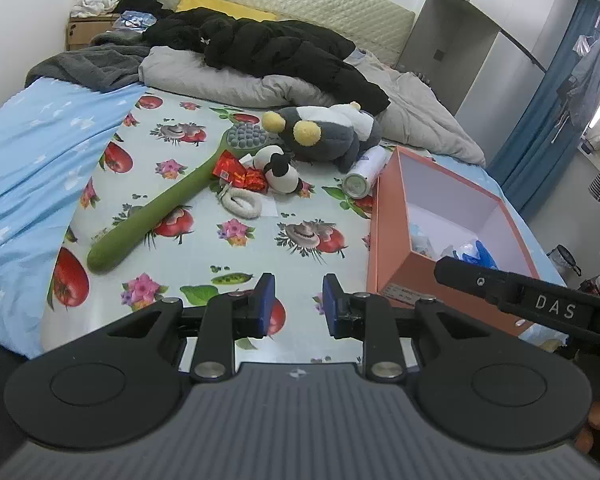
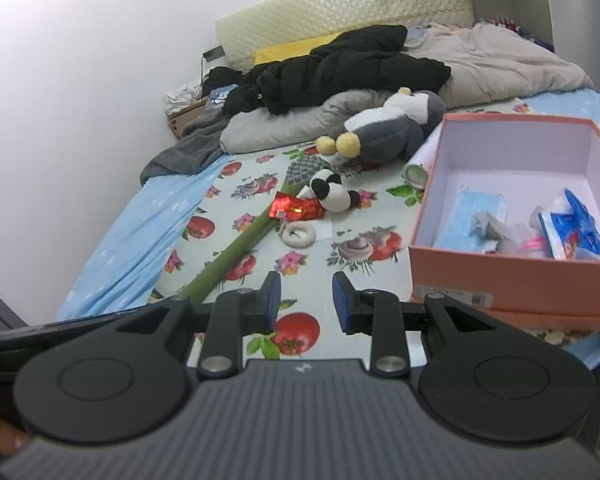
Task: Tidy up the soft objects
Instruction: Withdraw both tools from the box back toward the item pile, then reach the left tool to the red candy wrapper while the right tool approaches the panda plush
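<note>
Both grippers hang over the near edge of the bed, and neither carries anything. Left gripper [image 1: 299, 306] shows a narrow gap between its blue pads, only fruit-print sheet [image 1: 204, 248] behind it; right gripper [image 2: 306, 300] stands the same way, a slim gap with nothing in it.

Sweeping left to right in the left wrist view: at nine o'clock a light blue cover [image 1: 32, 160] is folded back over the bed. Next comes the green massage stick [image 1: 160, 204], long axis running from its plain butt end at about seven o'clock up to the grey knobbed head at one o'clock. Just right of its shaft lie red foil packets [image 1: 240, 174], and below them a white fluffy ring [image 1: 244, 204] lies flat. The small panda plush [image 1: 280, 170] lies on its side touching the packets, long axis pointing from eleven toward four o'clock. Behind it, at twelve o'clock, the big grey penguin plush [image 1: 328, 132] sprawls, yellow feet toward the stick's head, body stretching right. A white can [image 1: 364, 174] lies tipped, its round end facing the camera, just beside the orange box [image 1: 396, 248]. That box sits at three o'clock, open; the right wrist view shows a blue face mask [image 2: 476, 216] and blue packets [image 2: 576, 232] inside.
</note>
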The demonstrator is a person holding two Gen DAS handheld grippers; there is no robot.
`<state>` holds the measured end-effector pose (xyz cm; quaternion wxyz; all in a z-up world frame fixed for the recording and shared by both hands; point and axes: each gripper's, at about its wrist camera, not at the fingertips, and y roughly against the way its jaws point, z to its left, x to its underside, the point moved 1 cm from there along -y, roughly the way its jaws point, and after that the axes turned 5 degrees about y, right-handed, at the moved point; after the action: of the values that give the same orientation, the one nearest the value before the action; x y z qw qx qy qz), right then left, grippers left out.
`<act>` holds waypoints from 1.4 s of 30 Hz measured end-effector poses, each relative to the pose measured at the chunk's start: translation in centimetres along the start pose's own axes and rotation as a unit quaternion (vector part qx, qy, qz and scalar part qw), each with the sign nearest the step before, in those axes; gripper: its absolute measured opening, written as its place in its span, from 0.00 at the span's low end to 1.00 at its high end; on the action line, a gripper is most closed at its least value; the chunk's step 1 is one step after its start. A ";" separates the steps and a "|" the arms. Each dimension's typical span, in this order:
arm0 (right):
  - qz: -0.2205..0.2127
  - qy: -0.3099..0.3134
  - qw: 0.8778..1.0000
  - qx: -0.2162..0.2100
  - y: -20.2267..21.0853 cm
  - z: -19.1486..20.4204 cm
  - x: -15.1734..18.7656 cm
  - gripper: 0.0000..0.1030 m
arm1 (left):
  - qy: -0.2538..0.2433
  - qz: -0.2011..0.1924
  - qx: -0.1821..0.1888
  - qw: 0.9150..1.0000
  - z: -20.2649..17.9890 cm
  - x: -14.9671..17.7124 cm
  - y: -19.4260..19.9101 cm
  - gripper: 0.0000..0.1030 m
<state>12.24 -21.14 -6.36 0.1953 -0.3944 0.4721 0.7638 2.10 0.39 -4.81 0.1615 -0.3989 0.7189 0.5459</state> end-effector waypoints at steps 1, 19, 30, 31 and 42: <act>-0.001 0.003 1.000 0.001 -0.3 0.0 -0.1 0.31 | 0.000 0.000 0.001 1.000 0.1 -0.2 -0.4 0.29; 0.012 0.002 1.000 0.003 -11.2 -2.2 -3.1 0.32 | -0.009 0.006 -0.016 1.000 3.0 -3.6 -11.6 0.41; 0.048 0.007 0.998 0.042 -19.8 -3.6 -4.8 0.46 | 0.023 0.041 -0.016 0.999 6.3 -6.3 -22.2 0.41; 0.049 0.007 0.998 0.043 -20.5 -3.6 -5.1 0.46 | 0.025 0.043 -0.019 0.999 6.6 -6.5 -23.1 0.41; 0.063 0.027 0.997 0.031 -28.3 -3.0 -7.3 0.57 | 0.032 0.062 -0.023 0.997 8.2 -8.1 -29.4 0.41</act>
<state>36.98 -9.66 -17.39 0.1459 -0.3778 0.5246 0.7488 27.58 8.54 -21.62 0.0947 -0.3742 0.7342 0.5586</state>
